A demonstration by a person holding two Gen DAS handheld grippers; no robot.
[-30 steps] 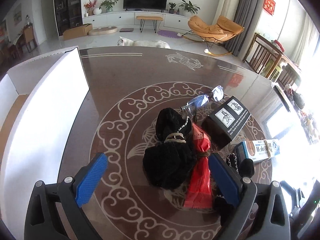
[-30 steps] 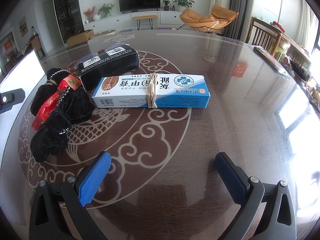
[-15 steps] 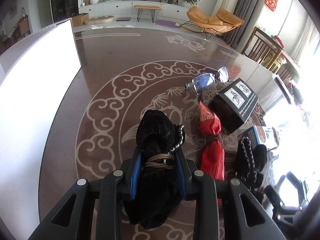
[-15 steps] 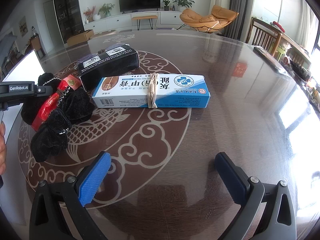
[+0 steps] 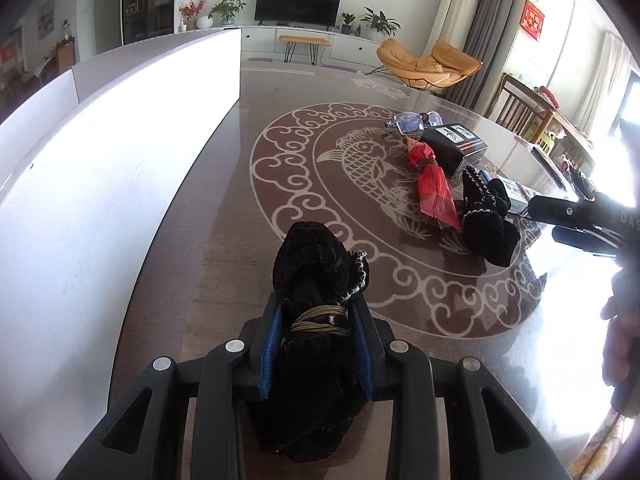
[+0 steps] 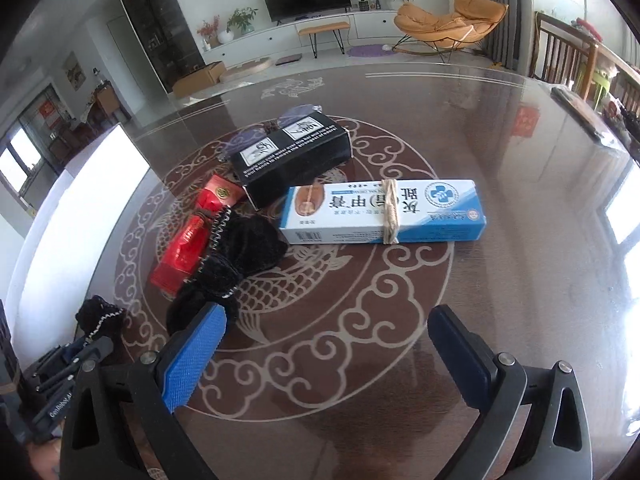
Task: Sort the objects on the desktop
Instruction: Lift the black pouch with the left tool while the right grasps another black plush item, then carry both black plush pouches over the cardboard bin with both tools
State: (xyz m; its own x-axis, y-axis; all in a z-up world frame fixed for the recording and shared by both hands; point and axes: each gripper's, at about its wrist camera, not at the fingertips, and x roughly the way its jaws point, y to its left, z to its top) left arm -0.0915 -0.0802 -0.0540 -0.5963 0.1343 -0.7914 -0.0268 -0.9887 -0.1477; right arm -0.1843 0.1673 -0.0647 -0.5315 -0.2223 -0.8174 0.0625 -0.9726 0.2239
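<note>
My left gripper (image 5: 318, 306) is shut on a black fuzzy bundle (image 5: 312, 264) tied with a rubber band, held over the table's left part beside the white box (image 5: 100, 160). The same bundle (image 6: 98, 314) shows at the right wrist view's lower left. My right gripper (image 6: 326, 316) hangs open and empty above the table. Ahead of it lie a second black bundle (image 6: 236, 264), a red packet (image 6: 188, 244), a black carton (image 6: 292, 160) and a blue-and-white carton (image 6: 384, 212) bound with a rubber band. Glasses (image 5: 412, 122) lie beyond the black carton.
The dark patterned table (image 6: 520, 200) has bare room on its right half. The tall white box wall (image 6: 80, 220) runs along the left edge. A person's hand (image 5: 620, 344) shows at the left wrist view's right rim. Chairs stand beyond the far right edge.
My left gripper shut on the black bundle and carried it left, away from the pile and toward the white box. My right gripper rose a little and stayed open.
</note>
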